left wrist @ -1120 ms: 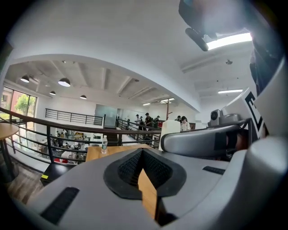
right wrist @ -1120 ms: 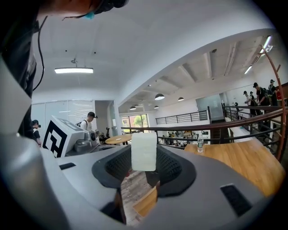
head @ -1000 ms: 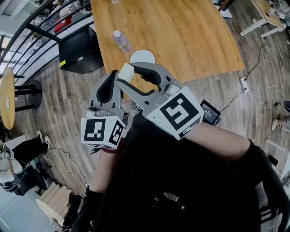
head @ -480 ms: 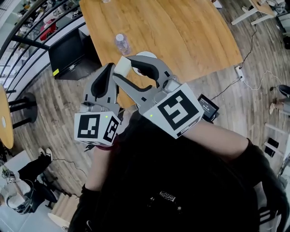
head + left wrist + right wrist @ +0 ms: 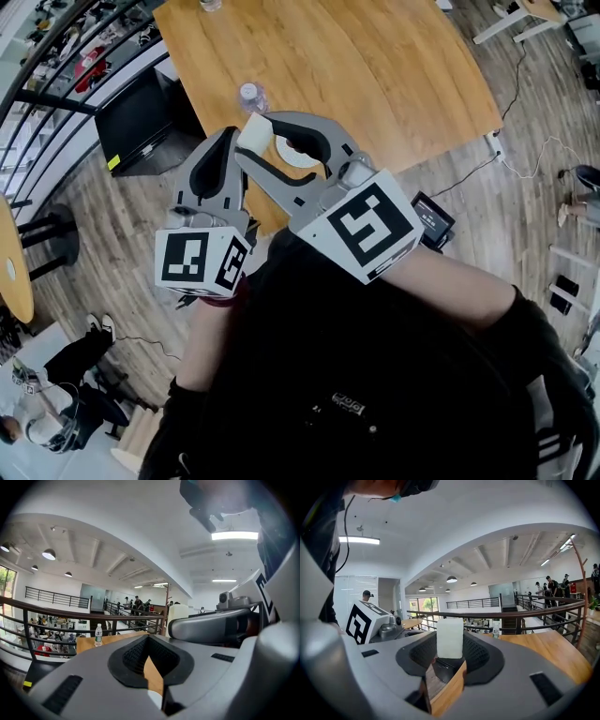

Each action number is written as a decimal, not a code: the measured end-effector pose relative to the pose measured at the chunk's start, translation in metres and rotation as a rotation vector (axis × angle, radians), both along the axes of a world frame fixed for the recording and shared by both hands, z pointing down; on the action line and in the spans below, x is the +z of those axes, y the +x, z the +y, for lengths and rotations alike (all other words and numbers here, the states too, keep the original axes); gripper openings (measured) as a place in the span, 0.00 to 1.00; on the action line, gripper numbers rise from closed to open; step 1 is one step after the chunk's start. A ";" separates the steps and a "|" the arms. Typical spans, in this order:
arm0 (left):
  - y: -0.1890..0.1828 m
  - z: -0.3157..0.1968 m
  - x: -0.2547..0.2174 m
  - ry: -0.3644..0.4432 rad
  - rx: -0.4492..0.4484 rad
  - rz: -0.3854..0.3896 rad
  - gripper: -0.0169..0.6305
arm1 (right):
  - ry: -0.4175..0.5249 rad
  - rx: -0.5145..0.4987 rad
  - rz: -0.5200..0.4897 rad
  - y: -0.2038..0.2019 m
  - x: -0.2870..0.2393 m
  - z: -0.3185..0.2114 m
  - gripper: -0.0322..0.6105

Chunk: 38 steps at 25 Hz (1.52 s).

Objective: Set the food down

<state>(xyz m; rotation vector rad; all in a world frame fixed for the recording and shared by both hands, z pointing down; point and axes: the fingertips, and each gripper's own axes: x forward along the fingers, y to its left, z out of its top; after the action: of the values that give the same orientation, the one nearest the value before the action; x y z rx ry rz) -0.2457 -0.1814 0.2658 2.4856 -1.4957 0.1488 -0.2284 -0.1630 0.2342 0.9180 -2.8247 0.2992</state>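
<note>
A pale white block of food (image 5: 254,130) sits between the jaws of my right gripper (image 5: 251,137), which is shut on it. The right gripper view shows the block (image 5: 450,637) upright between the dark pads of that gripper (image 5: 450,645). Both grippers hang above the near edge of the wooden table (image 5: 375,66). A white plate (image 5: 298,156) lies on the table just under the right jaws, partly hidden by them. My left gripper (image 5: 223,150) is close beside the right one, to its left, shut on nothing (image 5: 148,639).
A water bottle (image 5: 250,95) stands on the table just beyond the plate. A black cabinet (image 5: 141,117) stands left of the table by a railing. On the wood floor to the right lie a black device (image 5: 433,217) and a power strip (image 5: 494,141) with cables.
Both grippers and the view have drifted slightly towards the table; the plate now lies under the right jaws. The block stays gripped throughout.
</note>
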 end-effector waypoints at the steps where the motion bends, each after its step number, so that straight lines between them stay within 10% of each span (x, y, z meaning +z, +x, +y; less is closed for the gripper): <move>1: 0.003 -0.007 -0.001 0.001 0.001 -0.004 0.03 | -0.005 0.005 -0.004 0.004 0.000 -0.006 0.32; 38: -0.007 -0.048 0.037 -0.114 -0.057 -0.041 0.03 | -0.126 -0.095 0.011 -0.007 0.039 -0.053 0.32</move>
<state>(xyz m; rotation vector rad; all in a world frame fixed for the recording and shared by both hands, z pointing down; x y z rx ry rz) -0.2530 -0.2291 0.3030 2.3626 -1.5272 0.2681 -0.2350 -0.2161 0.2727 0.7548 -2.7918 0.4518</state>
